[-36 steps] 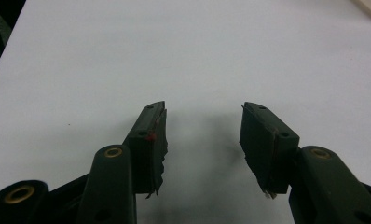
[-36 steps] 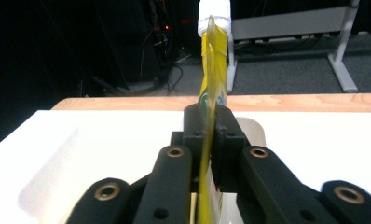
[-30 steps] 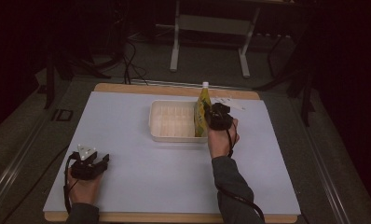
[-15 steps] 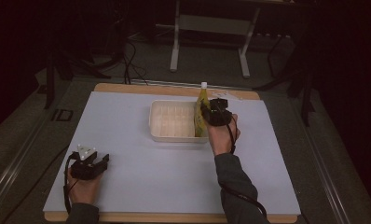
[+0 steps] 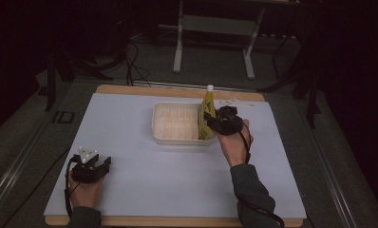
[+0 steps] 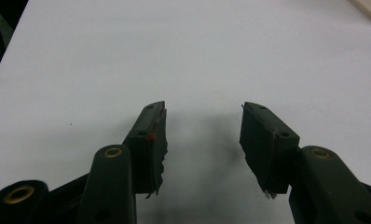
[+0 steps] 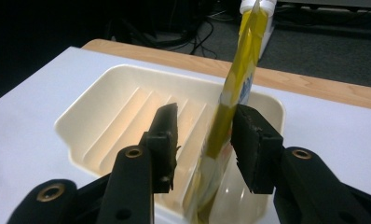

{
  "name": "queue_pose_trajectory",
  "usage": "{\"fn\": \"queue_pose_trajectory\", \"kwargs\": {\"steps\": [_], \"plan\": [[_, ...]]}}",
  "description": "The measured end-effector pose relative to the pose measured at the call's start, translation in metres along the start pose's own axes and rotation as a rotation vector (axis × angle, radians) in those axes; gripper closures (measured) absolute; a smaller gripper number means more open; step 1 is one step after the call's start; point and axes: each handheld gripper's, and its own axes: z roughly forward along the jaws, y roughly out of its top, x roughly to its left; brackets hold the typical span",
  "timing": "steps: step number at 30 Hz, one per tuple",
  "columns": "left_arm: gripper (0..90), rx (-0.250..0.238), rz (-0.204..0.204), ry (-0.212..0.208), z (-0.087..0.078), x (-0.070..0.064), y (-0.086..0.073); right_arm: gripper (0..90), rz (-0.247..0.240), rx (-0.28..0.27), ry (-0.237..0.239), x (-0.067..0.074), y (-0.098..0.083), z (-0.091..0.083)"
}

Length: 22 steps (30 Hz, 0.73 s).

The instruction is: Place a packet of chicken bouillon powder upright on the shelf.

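Note:
A cream ribbed tray (image 5: 175, 124) sits at the far middle of the white table. A yellow pouch (image 5: 206, 110) with a white cap stands upright in the tray's right end, leaning on its wall. My right gripper (image 5: 210, 121) is at that end; its jaws have just been opening, and in the right gripper view the pouch (image 7: 242, 70) stands between the parted fingers of this gripper (image 7: 204, 112) above the tray (image 7: 104, 98), with the left pad clear of it. My left gripper (image 5: 106, 164) rests at the near left, open (image 6: 203, 107) over bare table.
A small white object (image 5: 234, 102) lies on the table just behind the tray. The table's wooden edge (image 5: 130, 89) runs along the far side. A metal stand (image 5: 213, 42) and cables are on the dark floor beyond.
The right gripper's jaws have parted from around the pouch, which stays standing in the tray. The left gripper has not moved.

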Motion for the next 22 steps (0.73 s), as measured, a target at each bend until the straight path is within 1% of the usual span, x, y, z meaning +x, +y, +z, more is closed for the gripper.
{"fn": "queue_pose_trajectory", "kwargs": {"steps": [2,5,6,8,11,14,19,22], "plan": [[50.9,-0.003,-0.004,-0.001,0.000,0.000,0.000,60.2,-0.004,0.002,0.016,-0.001,-0.001,-0.006],[51.0,-0.005,-0.007,0.001,0.000,0.000,0.000,59.7,-0.024,0.008,0.031,-0.003,-0.005,-0.017],[51.1,-0.006,-0.006,0.002,0.000,0.000,0.000,58.9,-0.031,0.011,0.043,-0.004,-0.006,-0.021],[51.2,-0.006,-0.002,0.003,0.000,0.000,0.000,58.3,-0.055,0.019,0.052,-0.005,-0.009,-0.027],[51.4,-0.009,-0.006,0.005,0.000,0.000,0.000,57.7,-0.067,0.034,0.075,-0.008,-0.016,-0.036],[51.4,-0.011,-0.009,0.006,-0.001,0.000,0.000,56.8,-0.084,0.047,0.076,-0.012,-0.023,-0.042],[51.0,-0.011,-0.009,0.008,-0.001,0.000,0.000,55.2,-0.076,0.086,0.095,-0.023,-0.037,-0.048],[49.7,-0.010,-0.010,0.022,-0.001,0.000,0.000,53.1,-0.077,0.118,0.085,-0.035,-0.050,-0.049]]}}
